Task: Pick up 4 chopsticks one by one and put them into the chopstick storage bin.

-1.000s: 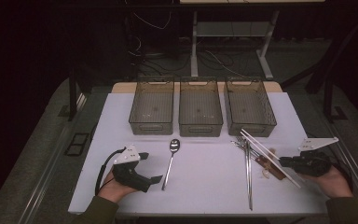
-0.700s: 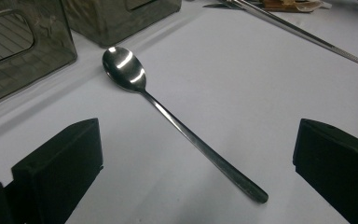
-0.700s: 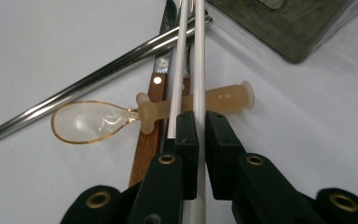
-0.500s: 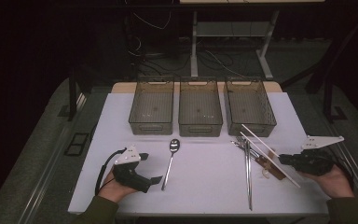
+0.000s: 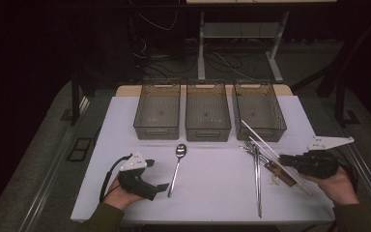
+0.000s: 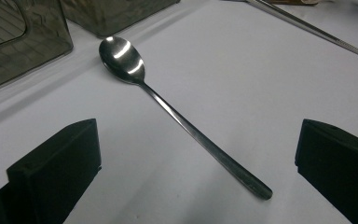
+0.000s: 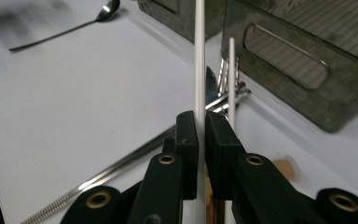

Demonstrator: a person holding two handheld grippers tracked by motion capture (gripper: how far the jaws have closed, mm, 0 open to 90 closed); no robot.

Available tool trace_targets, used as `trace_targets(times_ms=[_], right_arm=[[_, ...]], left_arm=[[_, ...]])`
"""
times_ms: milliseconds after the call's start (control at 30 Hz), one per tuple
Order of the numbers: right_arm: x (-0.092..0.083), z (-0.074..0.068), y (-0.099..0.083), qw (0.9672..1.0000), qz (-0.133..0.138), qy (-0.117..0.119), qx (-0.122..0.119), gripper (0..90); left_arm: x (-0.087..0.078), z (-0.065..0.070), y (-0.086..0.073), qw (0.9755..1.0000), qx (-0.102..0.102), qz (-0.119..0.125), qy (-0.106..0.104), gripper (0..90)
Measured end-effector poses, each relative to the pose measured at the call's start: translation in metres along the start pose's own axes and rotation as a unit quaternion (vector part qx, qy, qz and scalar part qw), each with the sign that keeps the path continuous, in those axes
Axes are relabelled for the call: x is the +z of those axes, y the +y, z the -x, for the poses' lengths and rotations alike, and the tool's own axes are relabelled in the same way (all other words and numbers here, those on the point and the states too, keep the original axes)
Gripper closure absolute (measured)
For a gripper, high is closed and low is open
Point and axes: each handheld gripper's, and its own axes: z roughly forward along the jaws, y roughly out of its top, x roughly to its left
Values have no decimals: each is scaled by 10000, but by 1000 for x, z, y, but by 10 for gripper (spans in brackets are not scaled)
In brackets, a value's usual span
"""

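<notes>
Two white chopsticks (image 5: 265, 147) slant up from the right gripper (image 5: 285, 159) in the high view, tips over the near rim of the rightmost bin (image 5: 259, 110), with a pile of cutlery (image 5: 258, 166) on the white table (image 5: 212, 183) under them; the left gripper (image 5: 162, 186) lies low beside the spoon (image 5: 178, 166). Risk here, I'd say: the long sticks are held near one end, so they could lever, swing, and knock the bin wall or drag the pile. In the left gripper view the jaws stand spread wide, nothing between them, the spoon (image 6: 168, 105) lying flat on the table between and ahead of them, bin corner (image 6: 23, 42) at upper left; a careless push could skid the spoon handle. In the right gripper view the jaws are pressed together, pinching one chopstick (image 7: 199, 60); the second chopstick (image 7: 231, 79) sits just beside the right-hand jaw and I can't tell whether it is clamped. If it isn't, it may slip out and drop onto the fork (image 7: 223, 100) and long metal pieces below, short of the bin (image 7: 307, 60).
</notes>
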Motion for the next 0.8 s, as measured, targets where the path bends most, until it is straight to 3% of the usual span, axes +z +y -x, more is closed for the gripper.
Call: trace_targets(times_ms=[800], right_arm=[[40, -28, 42, 9998, 140, 159, -7, 845]], left_arm=[[2, 3, 1, 10000, 36, 53, -73, 0]])
